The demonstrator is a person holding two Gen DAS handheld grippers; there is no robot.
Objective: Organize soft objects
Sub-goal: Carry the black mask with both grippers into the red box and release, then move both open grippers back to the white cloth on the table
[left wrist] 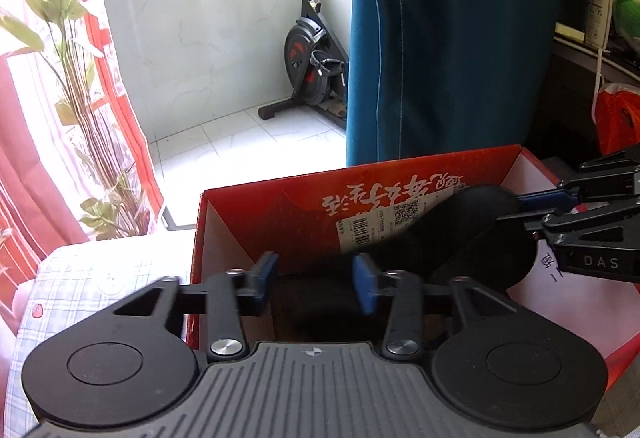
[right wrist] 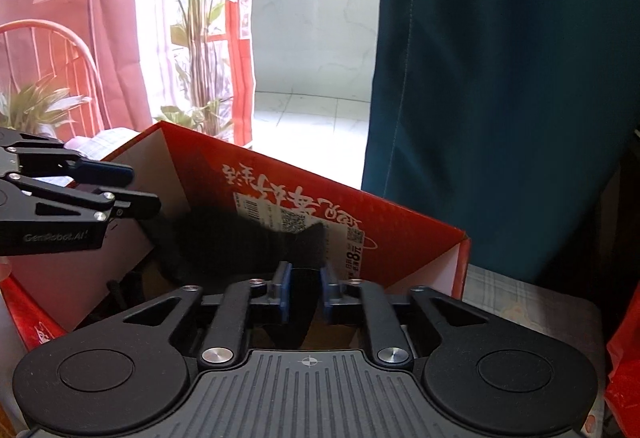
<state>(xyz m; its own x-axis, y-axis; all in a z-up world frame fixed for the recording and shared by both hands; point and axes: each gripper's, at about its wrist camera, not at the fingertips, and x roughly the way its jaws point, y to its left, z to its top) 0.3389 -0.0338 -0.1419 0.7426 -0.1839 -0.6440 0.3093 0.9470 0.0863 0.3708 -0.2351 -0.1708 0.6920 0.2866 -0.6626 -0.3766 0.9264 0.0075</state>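
Box (left wrist: 248, 234): I see it at lower centre of both views, on the bedding (left wrist: 92, 278).
Cloth (left wrist: 460, 234): inside the box, against its far wall.
Bike (left wrist: 312, 62): upper centre, behind the box.
Curtain (left wrist: 440, 38): right of the bike.
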